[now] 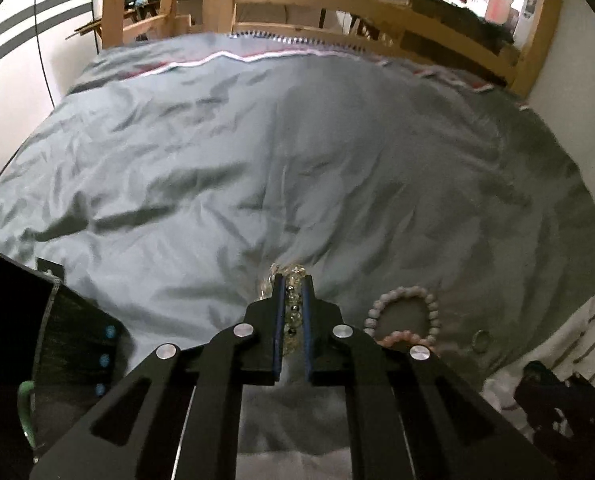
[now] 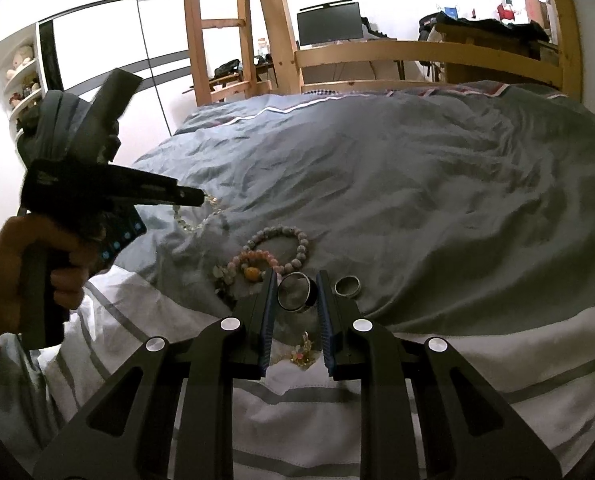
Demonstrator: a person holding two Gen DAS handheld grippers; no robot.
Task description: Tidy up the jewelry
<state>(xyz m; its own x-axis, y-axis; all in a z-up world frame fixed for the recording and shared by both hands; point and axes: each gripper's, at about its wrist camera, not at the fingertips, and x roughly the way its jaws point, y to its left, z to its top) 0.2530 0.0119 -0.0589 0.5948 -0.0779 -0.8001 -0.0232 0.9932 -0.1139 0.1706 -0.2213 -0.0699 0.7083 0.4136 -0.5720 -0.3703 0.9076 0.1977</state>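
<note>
My left gripper (image 1: 293, 279) is shut on a clear and yellowish bead bracelet (image 1: 292, 312), whose beads lie between the blue pads. In the right wrist view a hand holds that left gripper (image 2: 199, 199) over the grey duvet, and the bracelet (image 2: 185, 218) dangles from its tip down to the cloth. My right gripper (image 2: 296, 280) is shut on a wide silver ring (image 2: 297, 293). On the duvet lie a grey bead bracelet (image 2: 283, 240), a pink bead bracelet (image 2: 253, 260) and a second silver ring (image 2: 347, 286). A small gold and pink ornament (image 2: 303, 354) rests on the striped sheet.
A black box (image 1: 69, 340) with blue dots stands at the left, a green bangle (image 1: 24, 412) at its near side. The grey duvet (image 1: 297, 160) stretches away to a wooden bed rail (image 1: 337, 4). A white striped sheet (image 2: 337, 420) covers the near edge.
</note>
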